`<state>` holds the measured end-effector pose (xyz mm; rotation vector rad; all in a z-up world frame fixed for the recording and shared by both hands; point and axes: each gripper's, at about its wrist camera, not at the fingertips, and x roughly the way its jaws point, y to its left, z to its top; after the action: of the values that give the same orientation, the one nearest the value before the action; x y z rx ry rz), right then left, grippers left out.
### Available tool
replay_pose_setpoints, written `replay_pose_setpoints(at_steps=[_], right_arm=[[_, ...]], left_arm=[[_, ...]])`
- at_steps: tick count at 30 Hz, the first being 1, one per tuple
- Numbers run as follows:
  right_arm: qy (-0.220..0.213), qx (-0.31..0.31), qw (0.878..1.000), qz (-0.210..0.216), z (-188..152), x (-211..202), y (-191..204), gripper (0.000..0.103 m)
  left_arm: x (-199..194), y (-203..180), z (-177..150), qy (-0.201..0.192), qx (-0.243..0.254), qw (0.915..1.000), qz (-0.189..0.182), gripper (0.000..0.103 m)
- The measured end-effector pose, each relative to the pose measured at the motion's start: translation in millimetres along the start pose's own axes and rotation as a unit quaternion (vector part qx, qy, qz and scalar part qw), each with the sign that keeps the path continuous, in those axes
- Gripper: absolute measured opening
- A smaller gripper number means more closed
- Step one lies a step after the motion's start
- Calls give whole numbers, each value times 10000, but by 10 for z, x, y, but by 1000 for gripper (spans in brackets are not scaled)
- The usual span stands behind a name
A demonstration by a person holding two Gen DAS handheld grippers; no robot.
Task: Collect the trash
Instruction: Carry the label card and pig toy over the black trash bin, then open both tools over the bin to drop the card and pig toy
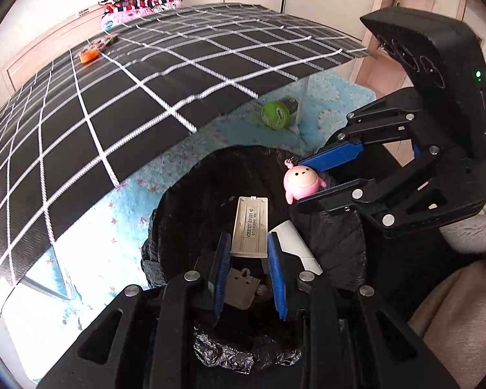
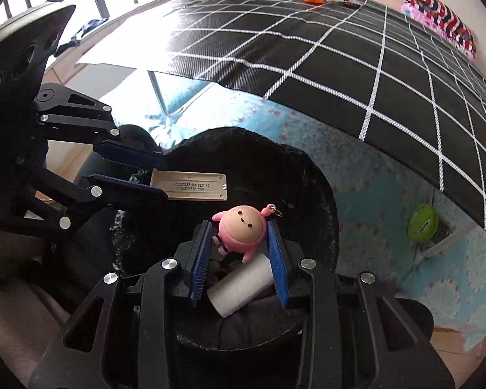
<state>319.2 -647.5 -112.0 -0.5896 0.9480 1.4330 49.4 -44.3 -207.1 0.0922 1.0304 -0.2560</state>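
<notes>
My left gripper [image 1: 248, 243] is shut on a beige plastic strip [image 1: 251, 223] with a printed label and holds it over the black-lined trash bin [image 1: 184, 194]. It also shows in the right wrist view [image 2: 163, 178] with the strip [image 2: 191, 186]. My right gripper [image 2: 239, 227] is shut on a pink toy figure keychain [image 2: 243, 230] over the same bin [image 2: 320, 188]; the toy also shows in the left wrist view [image 1: 299, 181] between the right gripper's fingers [image 1: 327, 159]. A white paper roll [image 2: 239, 288] lies inside the bin.
A black table with a white grid [image 1: 129, 103] stands beyond the bin. An orange object [image 1: 88, 55] and a small wrapper [image 1: 105, 42] lie on its far part. A green-lidded jar [image 1: 277, 114] lies on the blue carpet [image 1: 139, 178] under the table edge.
</notes>
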Motion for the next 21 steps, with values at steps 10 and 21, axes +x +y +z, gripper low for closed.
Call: replay_pose_setpoints(at_steps=[10,21], right_arm=[[489,41,9986,-197,-44,430,14,34],[489,86,9985,-215,16,488,-25,34]], left_arm=[[539,169,-65,511,-42,9984,243,23],[712,217,-19,675,-7,9971,363,23]])
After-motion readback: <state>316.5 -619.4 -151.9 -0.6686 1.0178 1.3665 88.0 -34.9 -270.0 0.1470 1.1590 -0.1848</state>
